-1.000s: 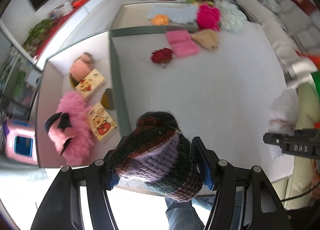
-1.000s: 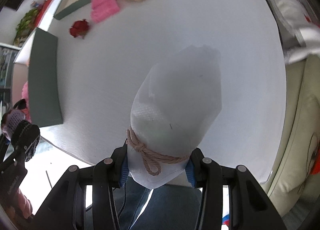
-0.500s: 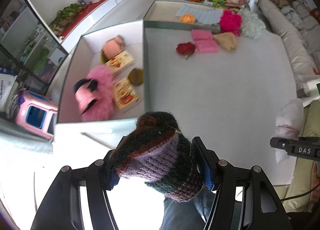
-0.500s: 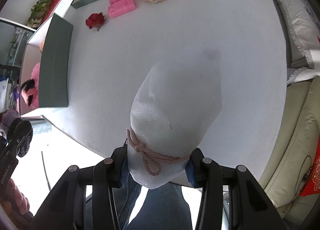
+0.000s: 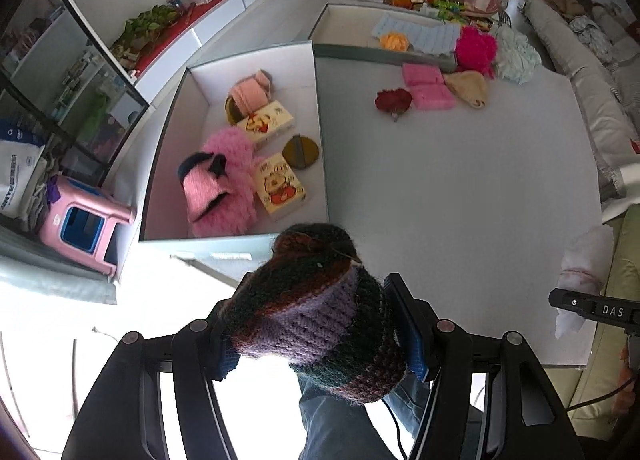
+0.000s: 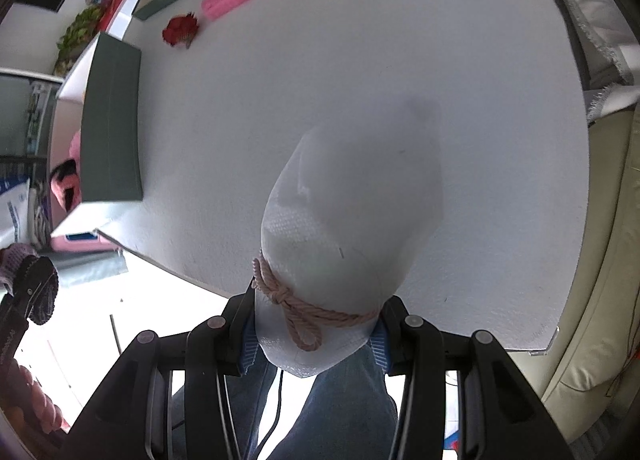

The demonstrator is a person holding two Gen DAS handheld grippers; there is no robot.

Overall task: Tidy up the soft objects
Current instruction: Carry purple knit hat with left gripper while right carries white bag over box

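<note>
My left gripper [image 5: 320, 332] is shut on a dark knitted hat [image 5: 316, 300] with purple and brown stripes, held above the table's near edge. My right gripper [image 6: 316, 332] is shut on a white pouch [image 6: 352, 212] tied with a pink cord, held over the white table [image 6: 360, 60]. The pouch and right gripper also show in the left wrist view [image 5: 584, 264]. An open white box [image 5: 172, 180] at the left holds a pink fluffy slipper [image 5: 220, 188] and other items. A red flower [image 5: 394, 100], pink sponges [image 5: 428, 86] and a tan cloth [image 5: 468, 88] lie at the table's far side.
A second open box [image 5: 344, 20] at the back holds an orange flower [image 5: 394, 40] and a blue mat. A magenta pompom [image 5: 476, 50] and pale green cloth [image 5: 516, 56] lie beside it. A pink stool [image 5: 84, 228] stands at left; a sofa [image 6: 608, 260] at right.
Both grippers have risen and pulled back from the table with their loads. The left view now takes in the whole left box and more of the room.
</note>
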